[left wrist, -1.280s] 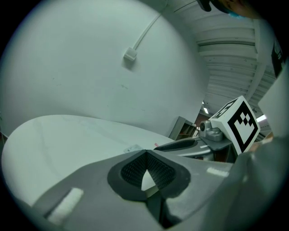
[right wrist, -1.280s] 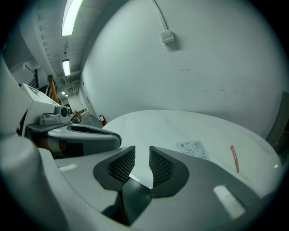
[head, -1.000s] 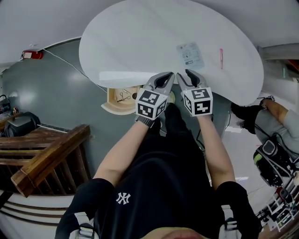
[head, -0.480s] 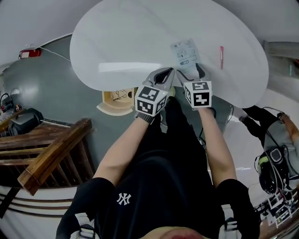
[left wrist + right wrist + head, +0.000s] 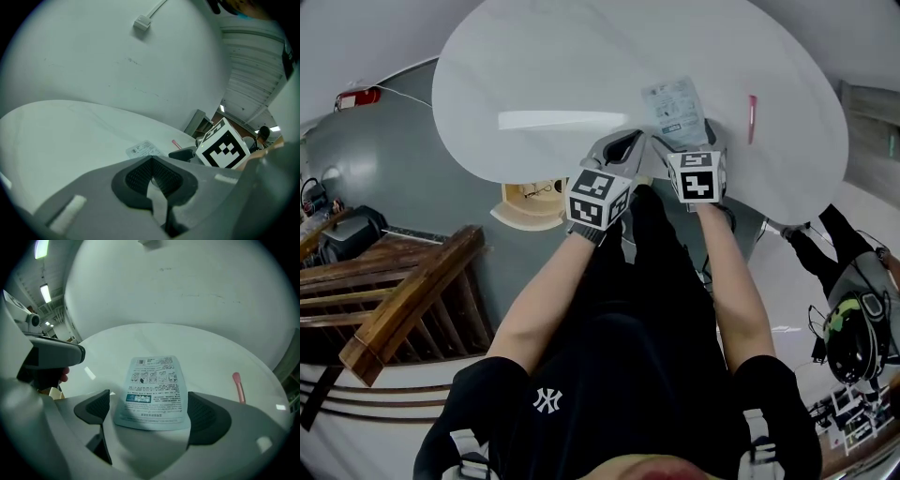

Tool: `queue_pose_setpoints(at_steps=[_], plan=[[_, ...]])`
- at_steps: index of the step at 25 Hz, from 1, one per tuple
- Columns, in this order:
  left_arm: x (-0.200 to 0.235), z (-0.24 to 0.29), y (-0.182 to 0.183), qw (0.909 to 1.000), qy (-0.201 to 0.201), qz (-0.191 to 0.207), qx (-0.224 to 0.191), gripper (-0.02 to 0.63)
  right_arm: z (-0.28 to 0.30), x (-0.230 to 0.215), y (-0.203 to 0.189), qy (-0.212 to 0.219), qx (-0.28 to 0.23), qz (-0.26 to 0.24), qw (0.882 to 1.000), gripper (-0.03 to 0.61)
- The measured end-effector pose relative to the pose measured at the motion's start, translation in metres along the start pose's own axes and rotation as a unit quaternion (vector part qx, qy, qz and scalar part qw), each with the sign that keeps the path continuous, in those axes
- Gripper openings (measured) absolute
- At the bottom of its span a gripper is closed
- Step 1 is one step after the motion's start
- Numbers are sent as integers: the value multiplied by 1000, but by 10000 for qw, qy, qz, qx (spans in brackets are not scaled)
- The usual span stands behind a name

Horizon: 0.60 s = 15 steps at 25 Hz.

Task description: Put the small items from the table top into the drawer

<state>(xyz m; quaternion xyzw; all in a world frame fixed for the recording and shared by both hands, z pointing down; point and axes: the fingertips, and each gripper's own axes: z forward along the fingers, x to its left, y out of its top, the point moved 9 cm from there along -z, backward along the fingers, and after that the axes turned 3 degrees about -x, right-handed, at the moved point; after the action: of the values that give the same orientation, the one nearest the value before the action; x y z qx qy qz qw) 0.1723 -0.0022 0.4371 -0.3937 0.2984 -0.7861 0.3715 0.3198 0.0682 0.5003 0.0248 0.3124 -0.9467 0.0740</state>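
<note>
A pale blue printed packet [image 5: 675, 107] [image 5: 152, 390] lies flat on the white oval table [image 5: 562, 66]. A pink pen [image 5: 751, 117] [image 5: 239, 386] lies to its right. My right gripper [image 5: 685, 141] [image 5: 150, 414] is low over the table. Its jaws have just been opening and now stand wide on either side of the packet's near edge, pads clear of it. My left gripper [image 5: 624, 148] [image 5: 152, 180] hovers just left of it at the table's edge, shut and empty. The wooden drawer [image 5: 517, 217] stands open under the table's near left edge, with a thin dark item inside.
A wooden stair rail [image 5: 403, 300] runs along the lower left. A person with equipment [image 5: 853, 323] is at the far right. The person's legs in black fill the space below the grippers. A cable and small box [image 5: 141, 22] hang on the wall behind.
Both grippers have moved forward and down over the table's edge toward the packet. The right jaws have gone from nearly shut to wide open around the packet's near end.
</note>
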Motion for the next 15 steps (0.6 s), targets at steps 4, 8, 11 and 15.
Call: queue_pose_setpoints(at_steps=[4, 8, 11, 15], plan=[[4, 4, -1, 10000, 52, -55, 27, 0, 8, -4, 2, -40, 149, -84, 9998, 551], [10, 6, 1, 9999, 71, -101, 37, 0, 11, -7, 11, -91, 193, -202, 9996, 555], [12, 6, 3, 9999, 83, -116, 25, 0, 12, -12, 14, -100, 287, -268, 9992, 563], [15, 7, 4, 9999, 78, -127, 17, 0, 17, -16, 14, -34, 443, -361, 9984, 580]])
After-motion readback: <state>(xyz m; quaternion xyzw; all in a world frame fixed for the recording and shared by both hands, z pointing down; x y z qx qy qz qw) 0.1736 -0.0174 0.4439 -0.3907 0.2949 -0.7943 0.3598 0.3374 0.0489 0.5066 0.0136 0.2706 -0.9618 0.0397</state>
